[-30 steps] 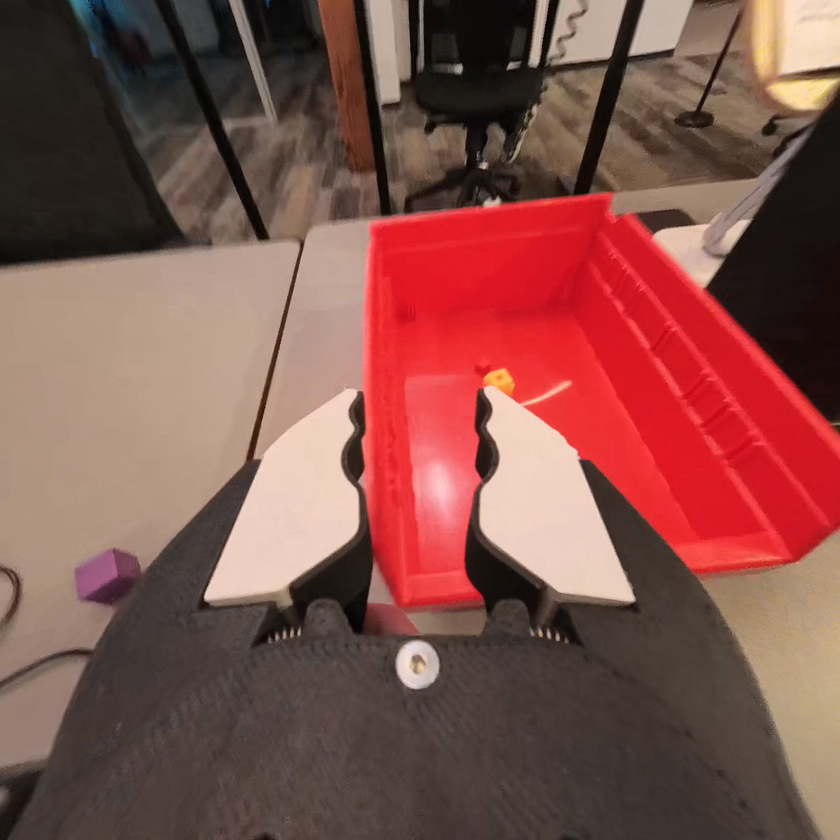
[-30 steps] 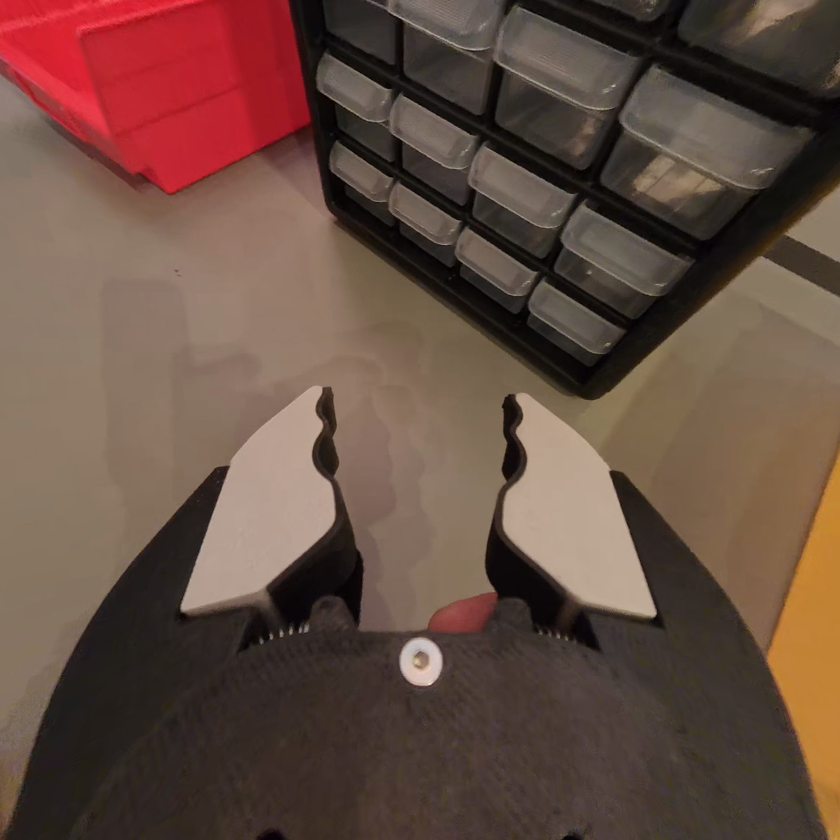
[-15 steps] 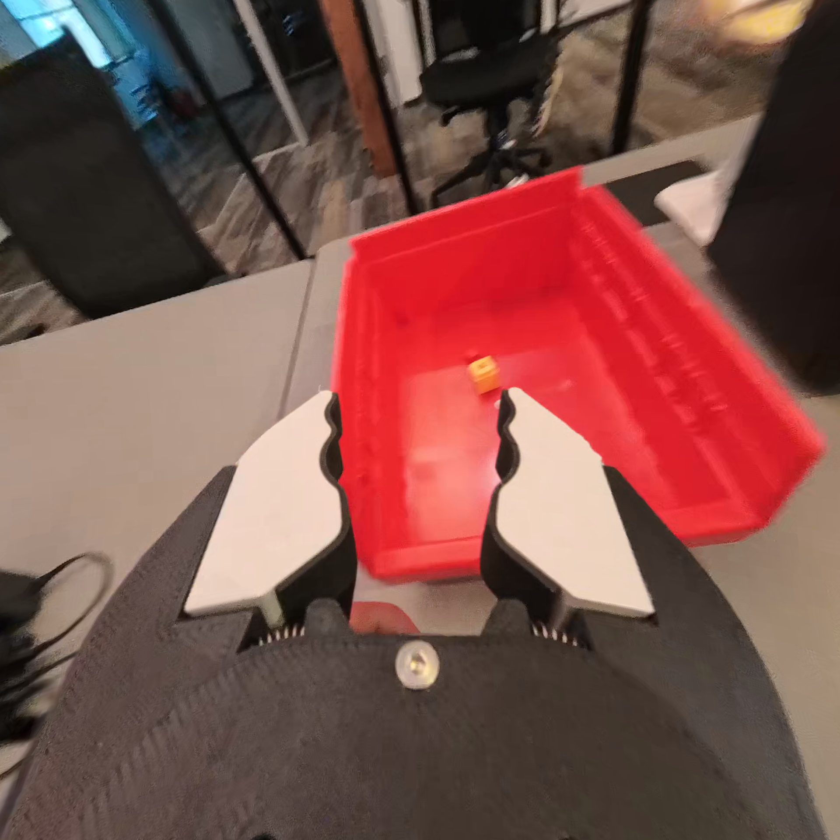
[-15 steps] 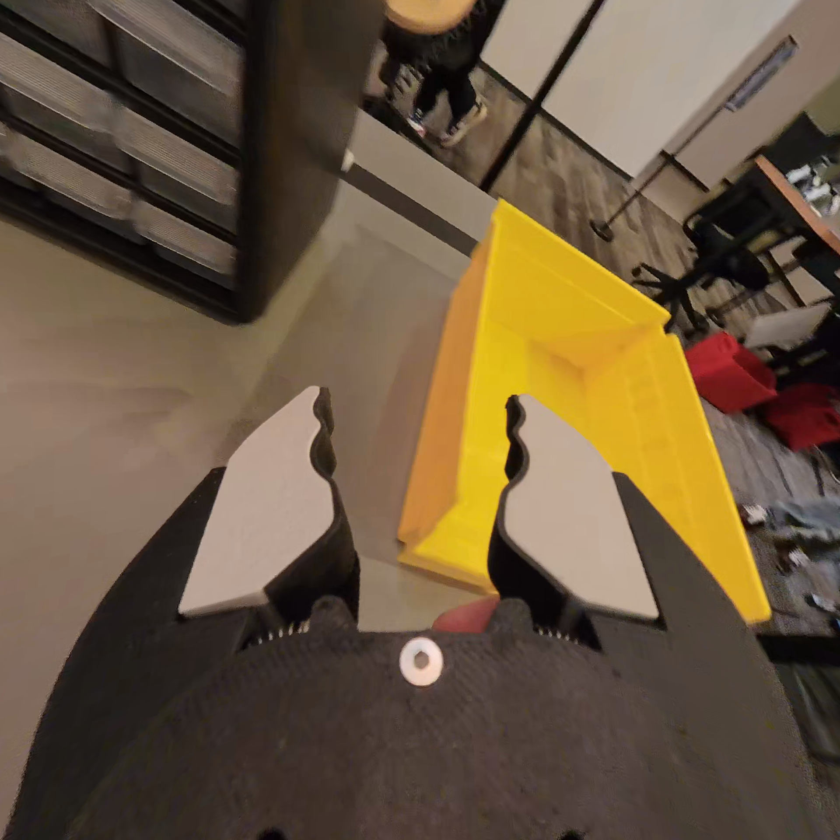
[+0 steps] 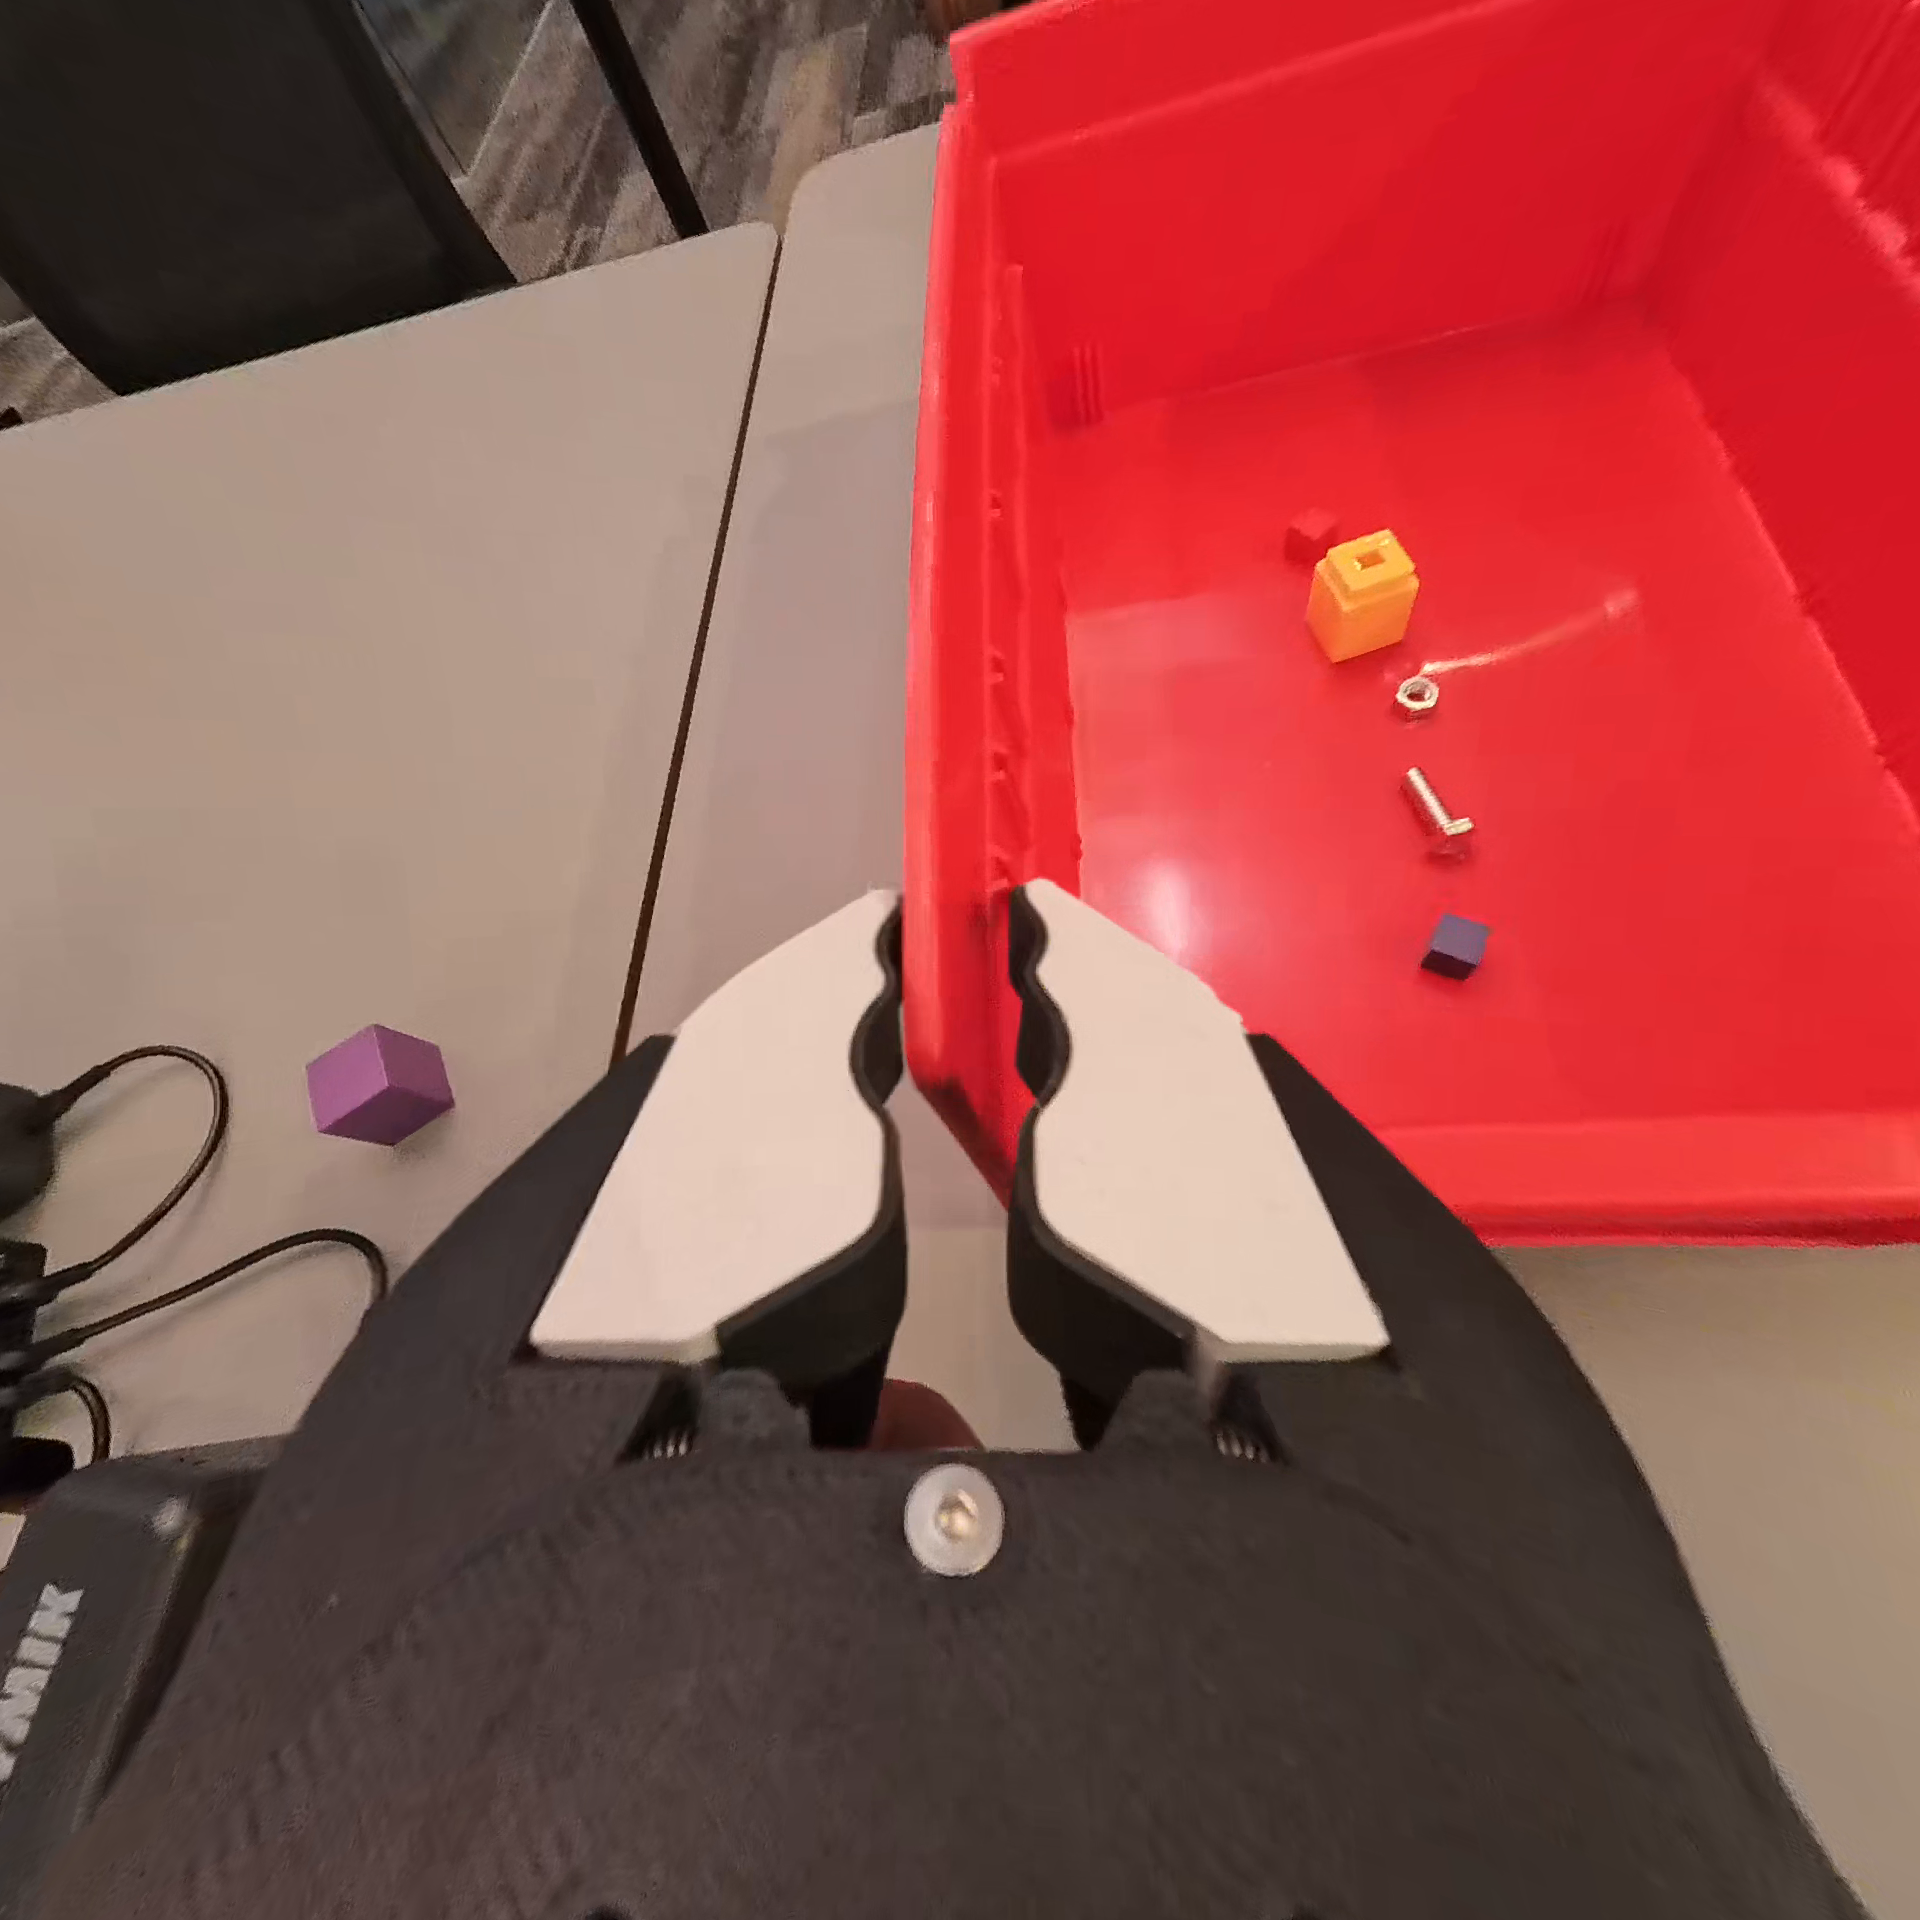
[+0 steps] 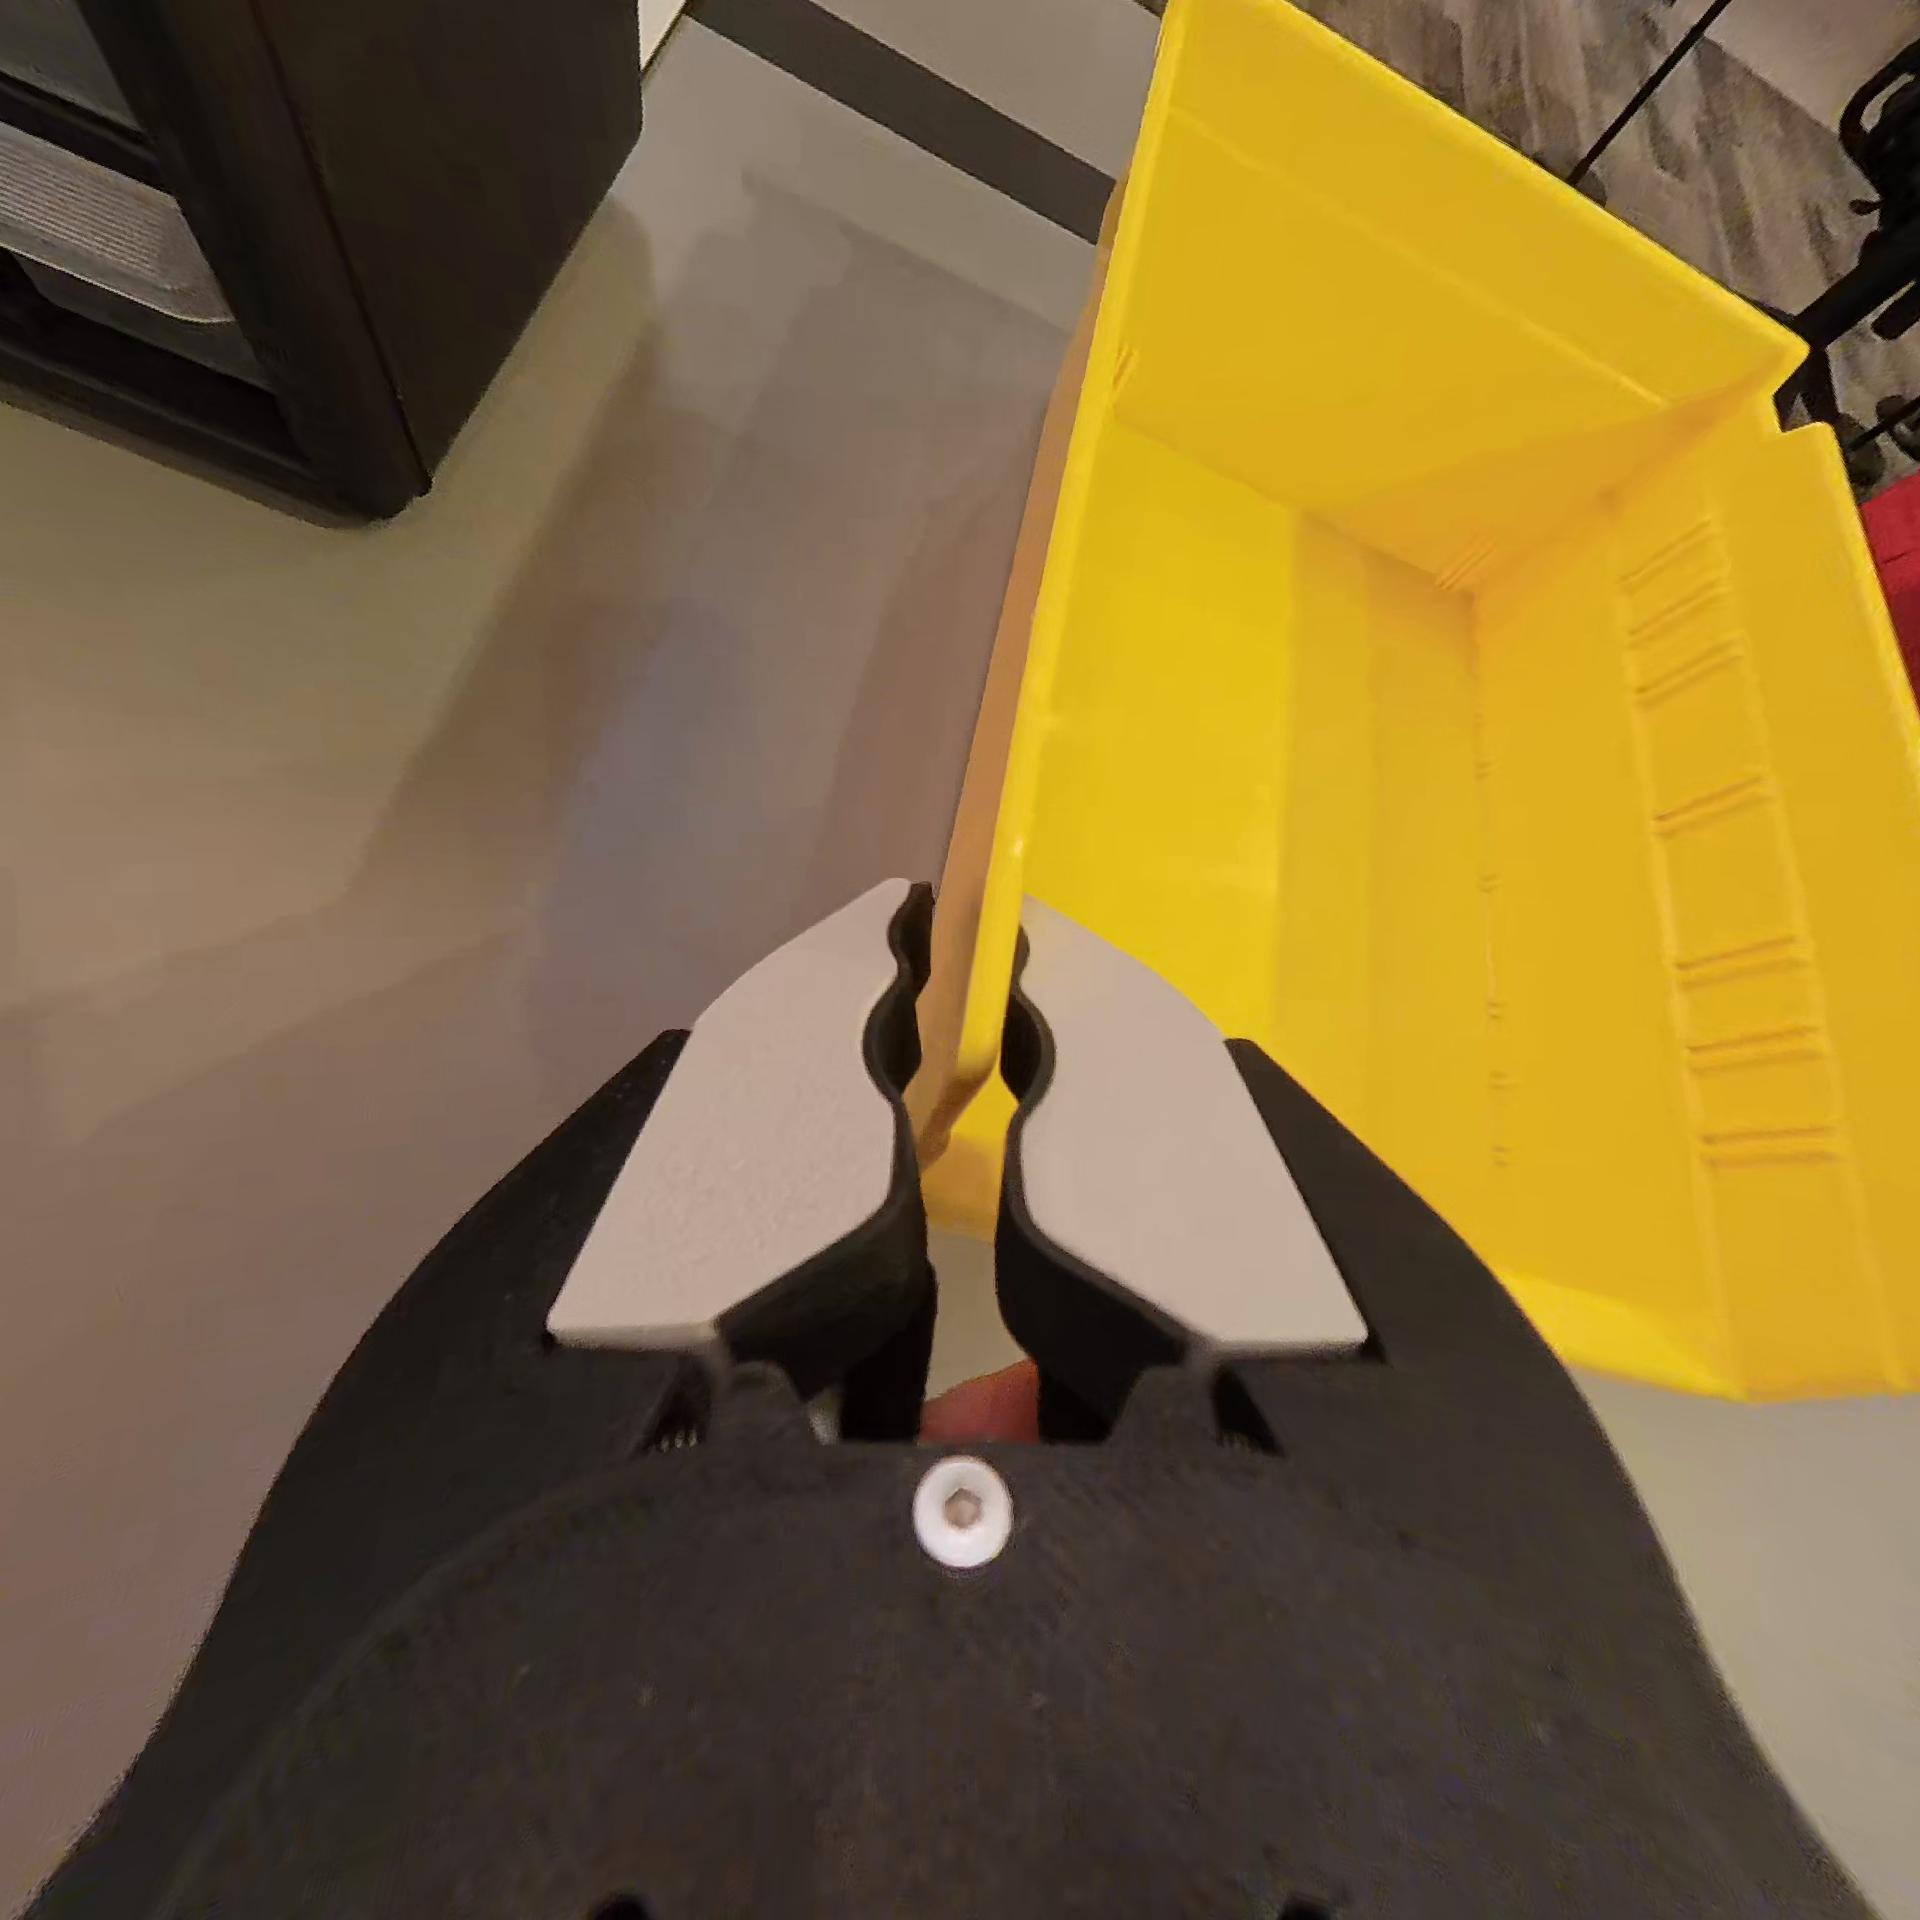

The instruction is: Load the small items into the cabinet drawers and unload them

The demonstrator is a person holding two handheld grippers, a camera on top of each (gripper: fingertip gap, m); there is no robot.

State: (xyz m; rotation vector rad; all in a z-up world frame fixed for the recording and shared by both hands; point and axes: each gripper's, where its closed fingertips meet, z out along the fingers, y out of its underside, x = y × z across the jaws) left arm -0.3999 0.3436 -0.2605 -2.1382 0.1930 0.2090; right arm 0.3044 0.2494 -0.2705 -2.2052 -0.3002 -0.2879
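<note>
In the left wrist view my left gripper (image 5: 956, 909) is shut on the near left wall of the red bin (image 5: 961, 623). The bin holds an orange block (image 5: 1361, 597), a small red cube (image 5: 1307, 535), a metal nut (image 5: 1415, 696), a bolt (image 5: 1436, 812) and a dark blue cube (image 5: 1455, 945). In the right wrist view my right gripper (image 6: 971, 909) is shut on the near left wall of the yellow bin (image 6: 1013, 831), whose visible inside is bare. The black drawer cabinet (image 6: 343, 239) stands at the upper left.
A purple cube (image 5: 379, 1081) lies on the grey table (image 5: 364, 675) left of my left gripper. Black cables (image 5: 135, 1226) and a black device (image 5: 94, 1579) lie at the near left edge. A seam (image 5: 691, 665) divides two tabletops. Chairs and poles stand on the floor beyond. About 70 centimeters separates my left fingertips from my right.
Both grippers have closed from open. The left has dropped onto the red bin's left wall. The right has moved on from the cabinet and closed on the yellow bin's wall.
</note>
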